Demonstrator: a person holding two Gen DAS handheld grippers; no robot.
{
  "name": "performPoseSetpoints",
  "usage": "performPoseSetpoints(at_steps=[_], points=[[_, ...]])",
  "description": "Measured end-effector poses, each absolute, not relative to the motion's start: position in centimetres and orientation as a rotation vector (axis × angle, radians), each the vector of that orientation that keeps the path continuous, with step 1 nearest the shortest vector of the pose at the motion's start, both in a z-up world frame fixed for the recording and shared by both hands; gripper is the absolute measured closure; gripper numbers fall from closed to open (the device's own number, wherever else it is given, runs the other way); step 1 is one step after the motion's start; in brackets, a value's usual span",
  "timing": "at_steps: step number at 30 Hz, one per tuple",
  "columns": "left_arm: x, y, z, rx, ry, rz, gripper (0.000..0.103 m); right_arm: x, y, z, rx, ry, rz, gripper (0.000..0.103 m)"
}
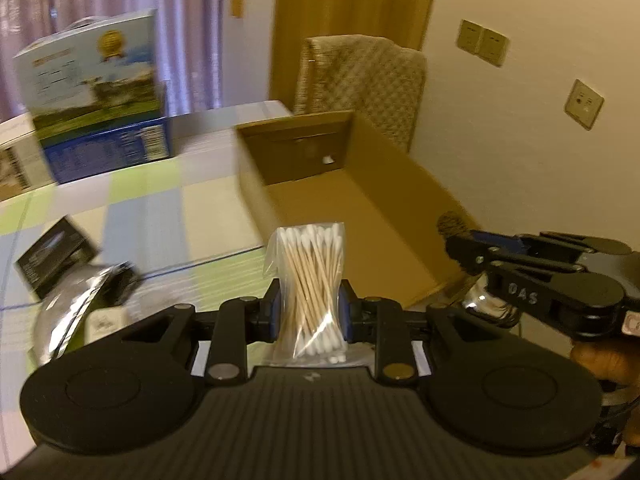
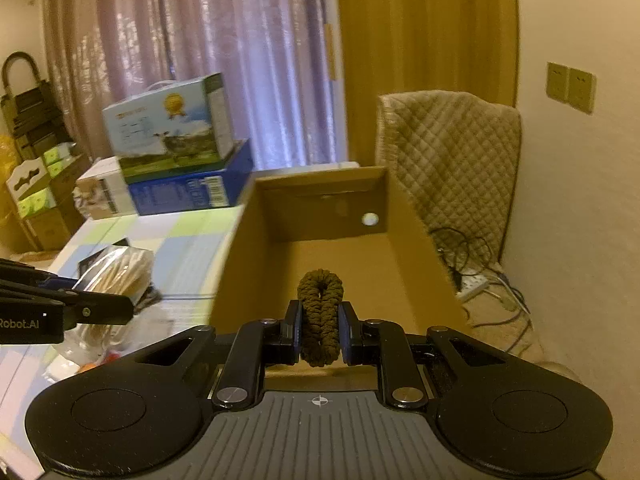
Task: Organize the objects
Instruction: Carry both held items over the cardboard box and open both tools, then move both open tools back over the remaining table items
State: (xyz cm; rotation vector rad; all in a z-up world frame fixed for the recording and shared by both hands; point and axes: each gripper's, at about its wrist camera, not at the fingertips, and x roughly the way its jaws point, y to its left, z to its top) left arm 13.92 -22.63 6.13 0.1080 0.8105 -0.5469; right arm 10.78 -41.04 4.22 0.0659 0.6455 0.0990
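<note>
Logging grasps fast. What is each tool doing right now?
Left tool: closed on the bag of cotton swabs.
Right tool: closed on the brown scrunchie.

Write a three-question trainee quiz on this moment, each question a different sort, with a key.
1. True or false: the left gripper is shut on a bag of cotton swabs.
2. Multiple choice: what does the right gripper hold? A) a spoon B) a dark olive hair scrunchie C) a blue carton
3. Fill in: ahead of both grippers stands an open cardboard ____.

Key
1. True; the pads pinch the bag at its middle.
2. B; the looped scrunchie is clamped between the pads.
3. Box; apart from a small white spot on its far wall, its visible inside looks bare.
</note>
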Motion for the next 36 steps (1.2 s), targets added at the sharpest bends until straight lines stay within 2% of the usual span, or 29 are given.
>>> performPoseSetpoints(at_steps=[8, 10, 11, 21, 23, 25, 29, 36], points=[[16.3, -28.1, 4.9, 0.124, 0.808, -0.614, 0.077, 11.9, -45.4, 3.8, 0.109, 0.655, 0.058, 0.088], [16.9, -28.9, 4.4, 0.123, 0.798, -0.617, 0.061, 12.3, -45.8, 3.7, 0.121, 0.659, 0.055, 0.088], [17.2, -29.0, 4.3, 0.121, 0.799, -0.613, 0.059, 12.5, -45.9, 3.6, 0.127, 0.661, 0.055, 0.088], [17.7, -24.1, 4.6, 0.062, 0.783, -0.529, 0.056, 14.3, -45.2, 2.8, 0.163, 0.679, 0.093, 0.087], [17.5, -22.8, 4.7, 0.059, 0.781, -0.503, 0.056, 14.7, -44.9, 2.7, 0.176, 0.676, 0.116, 0.076], [17.2, -21.4, 4.7, 0.055, 0.784, -0.478, 0.055, 14.8, -44.6, 2.8, 0.182, 0.663, 0.113, 0.046], [16.5, -18.3, 4.5, 0.038, 0.797, -0.43, 0.054, 14.6, -44.7, 3.4, 0.232, 0.654, 0.091, 0.042], [13.9, -11.1, 4.7, 0.018, 0.796, -0.322, 0.045, 11.9, -41.2, 6.0, 0.226, 0.626, 0.133, 0.042]])
